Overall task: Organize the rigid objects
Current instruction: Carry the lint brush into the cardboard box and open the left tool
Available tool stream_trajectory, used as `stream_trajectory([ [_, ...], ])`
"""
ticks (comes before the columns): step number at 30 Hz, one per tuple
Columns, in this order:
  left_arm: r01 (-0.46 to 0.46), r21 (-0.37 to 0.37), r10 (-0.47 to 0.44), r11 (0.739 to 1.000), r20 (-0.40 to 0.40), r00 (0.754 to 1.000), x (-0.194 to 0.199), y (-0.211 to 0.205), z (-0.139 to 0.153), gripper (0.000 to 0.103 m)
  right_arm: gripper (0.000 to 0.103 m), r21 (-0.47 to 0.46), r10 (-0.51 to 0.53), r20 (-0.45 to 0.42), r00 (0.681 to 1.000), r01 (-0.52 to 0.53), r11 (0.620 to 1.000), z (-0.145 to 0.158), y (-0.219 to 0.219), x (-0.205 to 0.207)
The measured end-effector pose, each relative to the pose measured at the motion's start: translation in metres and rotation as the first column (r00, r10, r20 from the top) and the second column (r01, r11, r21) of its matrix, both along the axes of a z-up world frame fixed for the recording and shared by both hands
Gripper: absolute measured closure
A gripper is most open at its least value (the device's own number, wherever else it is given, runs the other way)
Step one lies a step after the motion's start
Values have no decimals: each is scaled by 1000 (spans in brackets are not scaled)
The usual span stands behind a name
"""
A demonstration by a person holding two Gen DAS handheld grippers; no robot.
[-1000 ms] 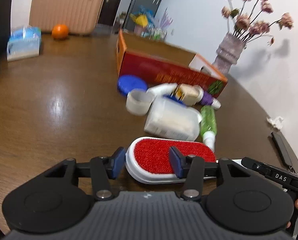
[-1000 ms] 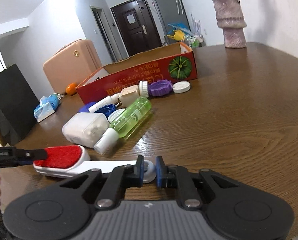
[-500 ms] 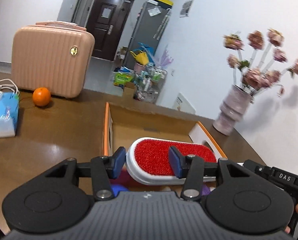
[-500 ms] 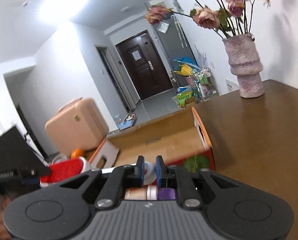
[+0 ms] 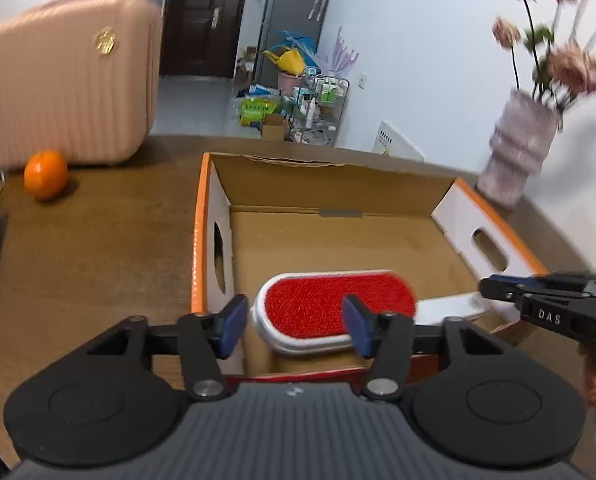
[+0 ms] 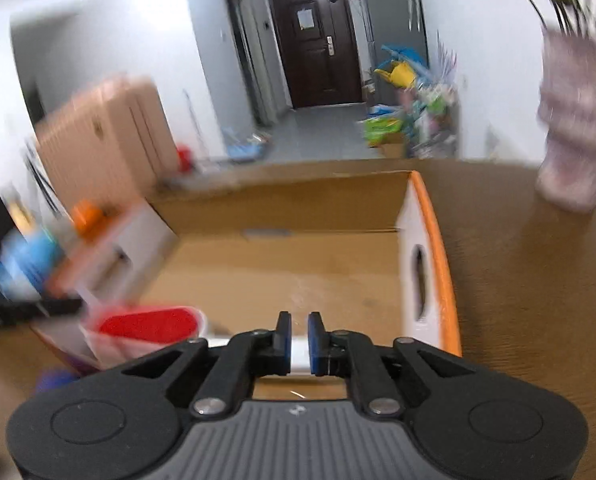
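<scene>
A: Where's the lint brush (image 5: 333,305)?
B: Over the cardboard box (image 5: 377,196); right hand-held gripper (image 6: 298,338) pinches its handle, left hand-held gripper (image 5: 294,320) has just been opening, pads clear.
A: Next?
B: Probably lower, then release.

Open box (image 5: 337,236) w/ bare floor beyond the lint brush (image 5: 333,304), which hangs over its near end. Box walls rise on all sides. Table (image 5: 98,248) left is clear up to orange (image 5: 45,174); vase (image 5: 517,156), blurred, probably stands just right.
</scene>
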State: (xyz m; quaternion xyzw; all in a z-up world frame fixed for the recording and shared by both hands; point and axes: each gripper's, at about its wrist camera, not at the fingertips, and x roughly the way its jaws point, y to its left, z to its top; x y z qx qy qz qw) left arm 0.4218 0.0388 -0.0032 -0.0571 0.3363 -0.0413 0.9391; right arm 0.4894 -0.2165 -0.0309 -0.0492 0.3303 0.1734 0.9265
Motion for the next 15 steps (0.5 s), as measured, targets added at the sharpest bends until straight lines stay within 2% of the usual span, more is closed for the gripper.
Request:
stream_trajectory([
  [1,10,9,-10,1000,3,1000,1,-1,-2,46,92,-8,-5,23,1000,5,1000,-1,2,-3],
  [4,28,37,-29,999,17,999,1,-2,-5,46,91,25,-41,-3,999,41,999,-3,-1,-7],
  [5,30,35,-31,999,17,999,1,-1,-4,46,86,51,-58,-12,998,59,997,-5,-5,-7],
  [7,31,21,-32,999,16,999,2,1,-4,47,89,69,-73,-13,997,74,995,-5,-8,-13],
  [12,46,19,-47,999,17,999,-6,-2,3,45,87,84,-123,-4,992,123,989,-7,-9,-35],
  [15,19,27,-21,999,57,998,-29,2,16,41,83,42,-150,67,986,148,988,9,-7,-52],
])
